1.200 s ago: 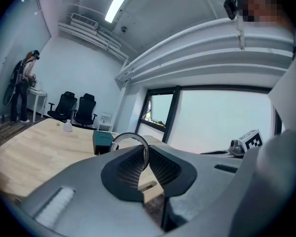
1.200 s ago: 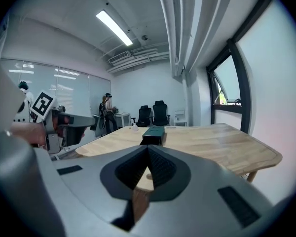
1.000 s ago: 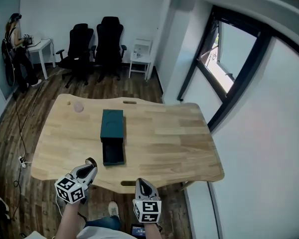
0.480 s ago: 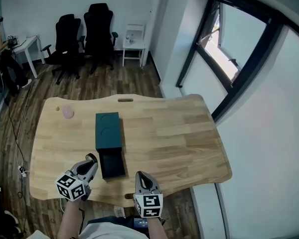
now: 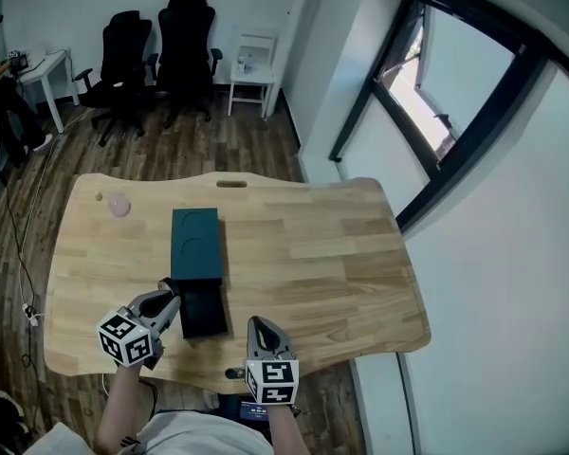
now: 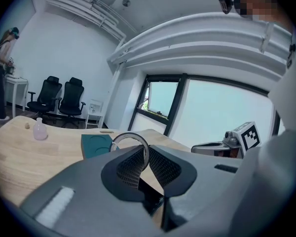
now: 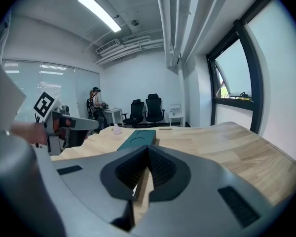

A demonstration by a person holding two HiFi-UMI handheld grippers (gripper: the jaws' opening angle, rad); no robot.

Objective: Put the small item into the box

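Pinching a ring (image 6: 129,134), left claw (image 6: 140,153) sits beside box (image 5: 197,243) (right claw (image 7: 147,155) pressed together), pink bottle (image 5: 119,206) beyond.

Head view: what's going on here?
A person stands at the near edge of a wooden table with a gripper in each hand. The left gripper is shut on a small metal ring and sits right beside the pulled-out drawer of a dark green box. The right gripper is shut and empty, near the table's edge. The ring is not yet in the box.
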